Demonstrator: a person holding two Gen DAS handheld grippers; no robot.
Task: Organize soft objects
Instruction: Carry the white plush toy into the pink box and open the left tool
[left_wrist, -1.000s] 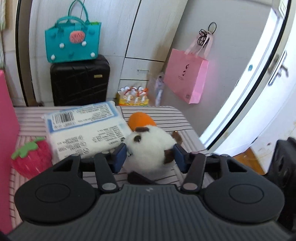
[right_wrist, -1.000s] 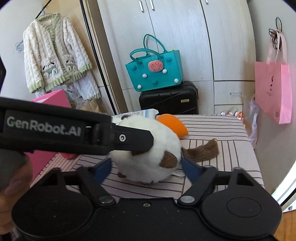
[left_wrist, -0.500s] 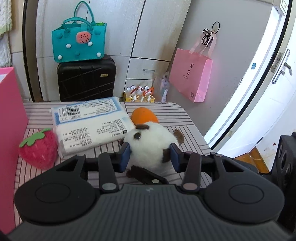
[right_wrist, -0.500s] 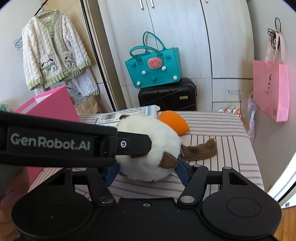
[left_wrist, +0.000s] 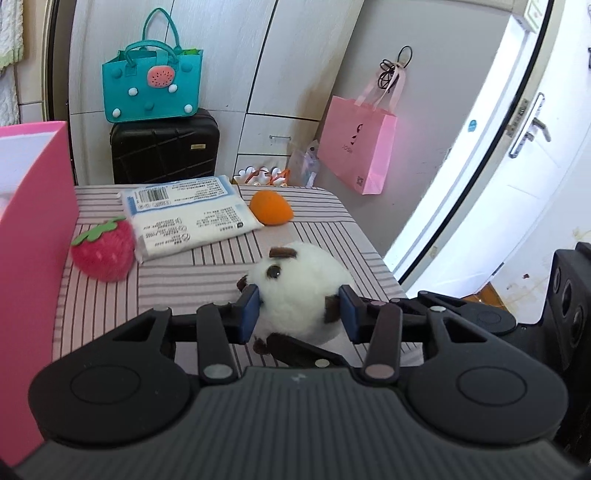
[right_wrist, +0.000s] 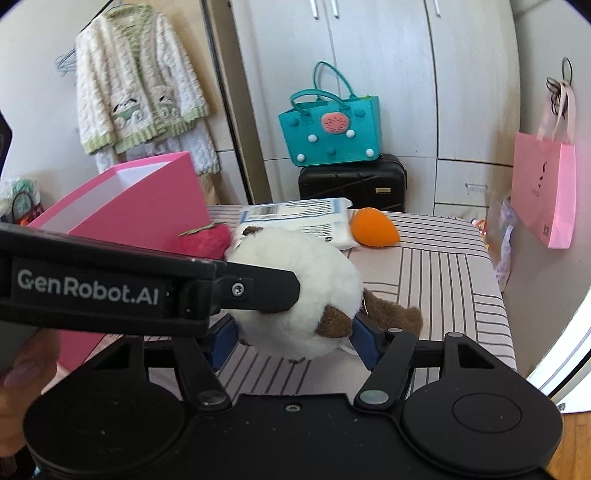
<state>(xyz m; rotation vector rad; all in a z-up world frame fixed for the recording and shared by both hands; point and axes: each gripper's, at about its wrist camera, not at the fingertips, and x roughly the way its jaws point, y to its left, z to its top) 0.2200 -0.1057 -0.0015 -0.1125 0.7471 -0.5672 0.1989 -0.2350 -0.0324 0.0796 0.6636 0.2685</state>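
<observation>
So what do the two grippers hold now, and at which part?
Both hold the white plush toy: the left gripper clamps its round body at the sides, and the right gripper does the same.

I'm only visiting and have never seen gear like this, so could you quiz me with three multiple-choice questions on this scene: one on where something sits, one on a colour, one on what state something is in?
1. Where is the plush strawberry?
A. beside the pink box
B. on the black suitcase
C. inside the teal bag

2. What colour is the paper bag hanging on the wall?
A. green
B. pink
C. white

3. The white plush animal is:
A. lying untouched
B. inside the box
C. squeezed by both hand-held grippers

Answers: 1 A, it lies on the striped cover against the box. 2 B, plainly pink. 3 C, the left hand-held gripper and right hand-held gripper both press its fur.
</observation>
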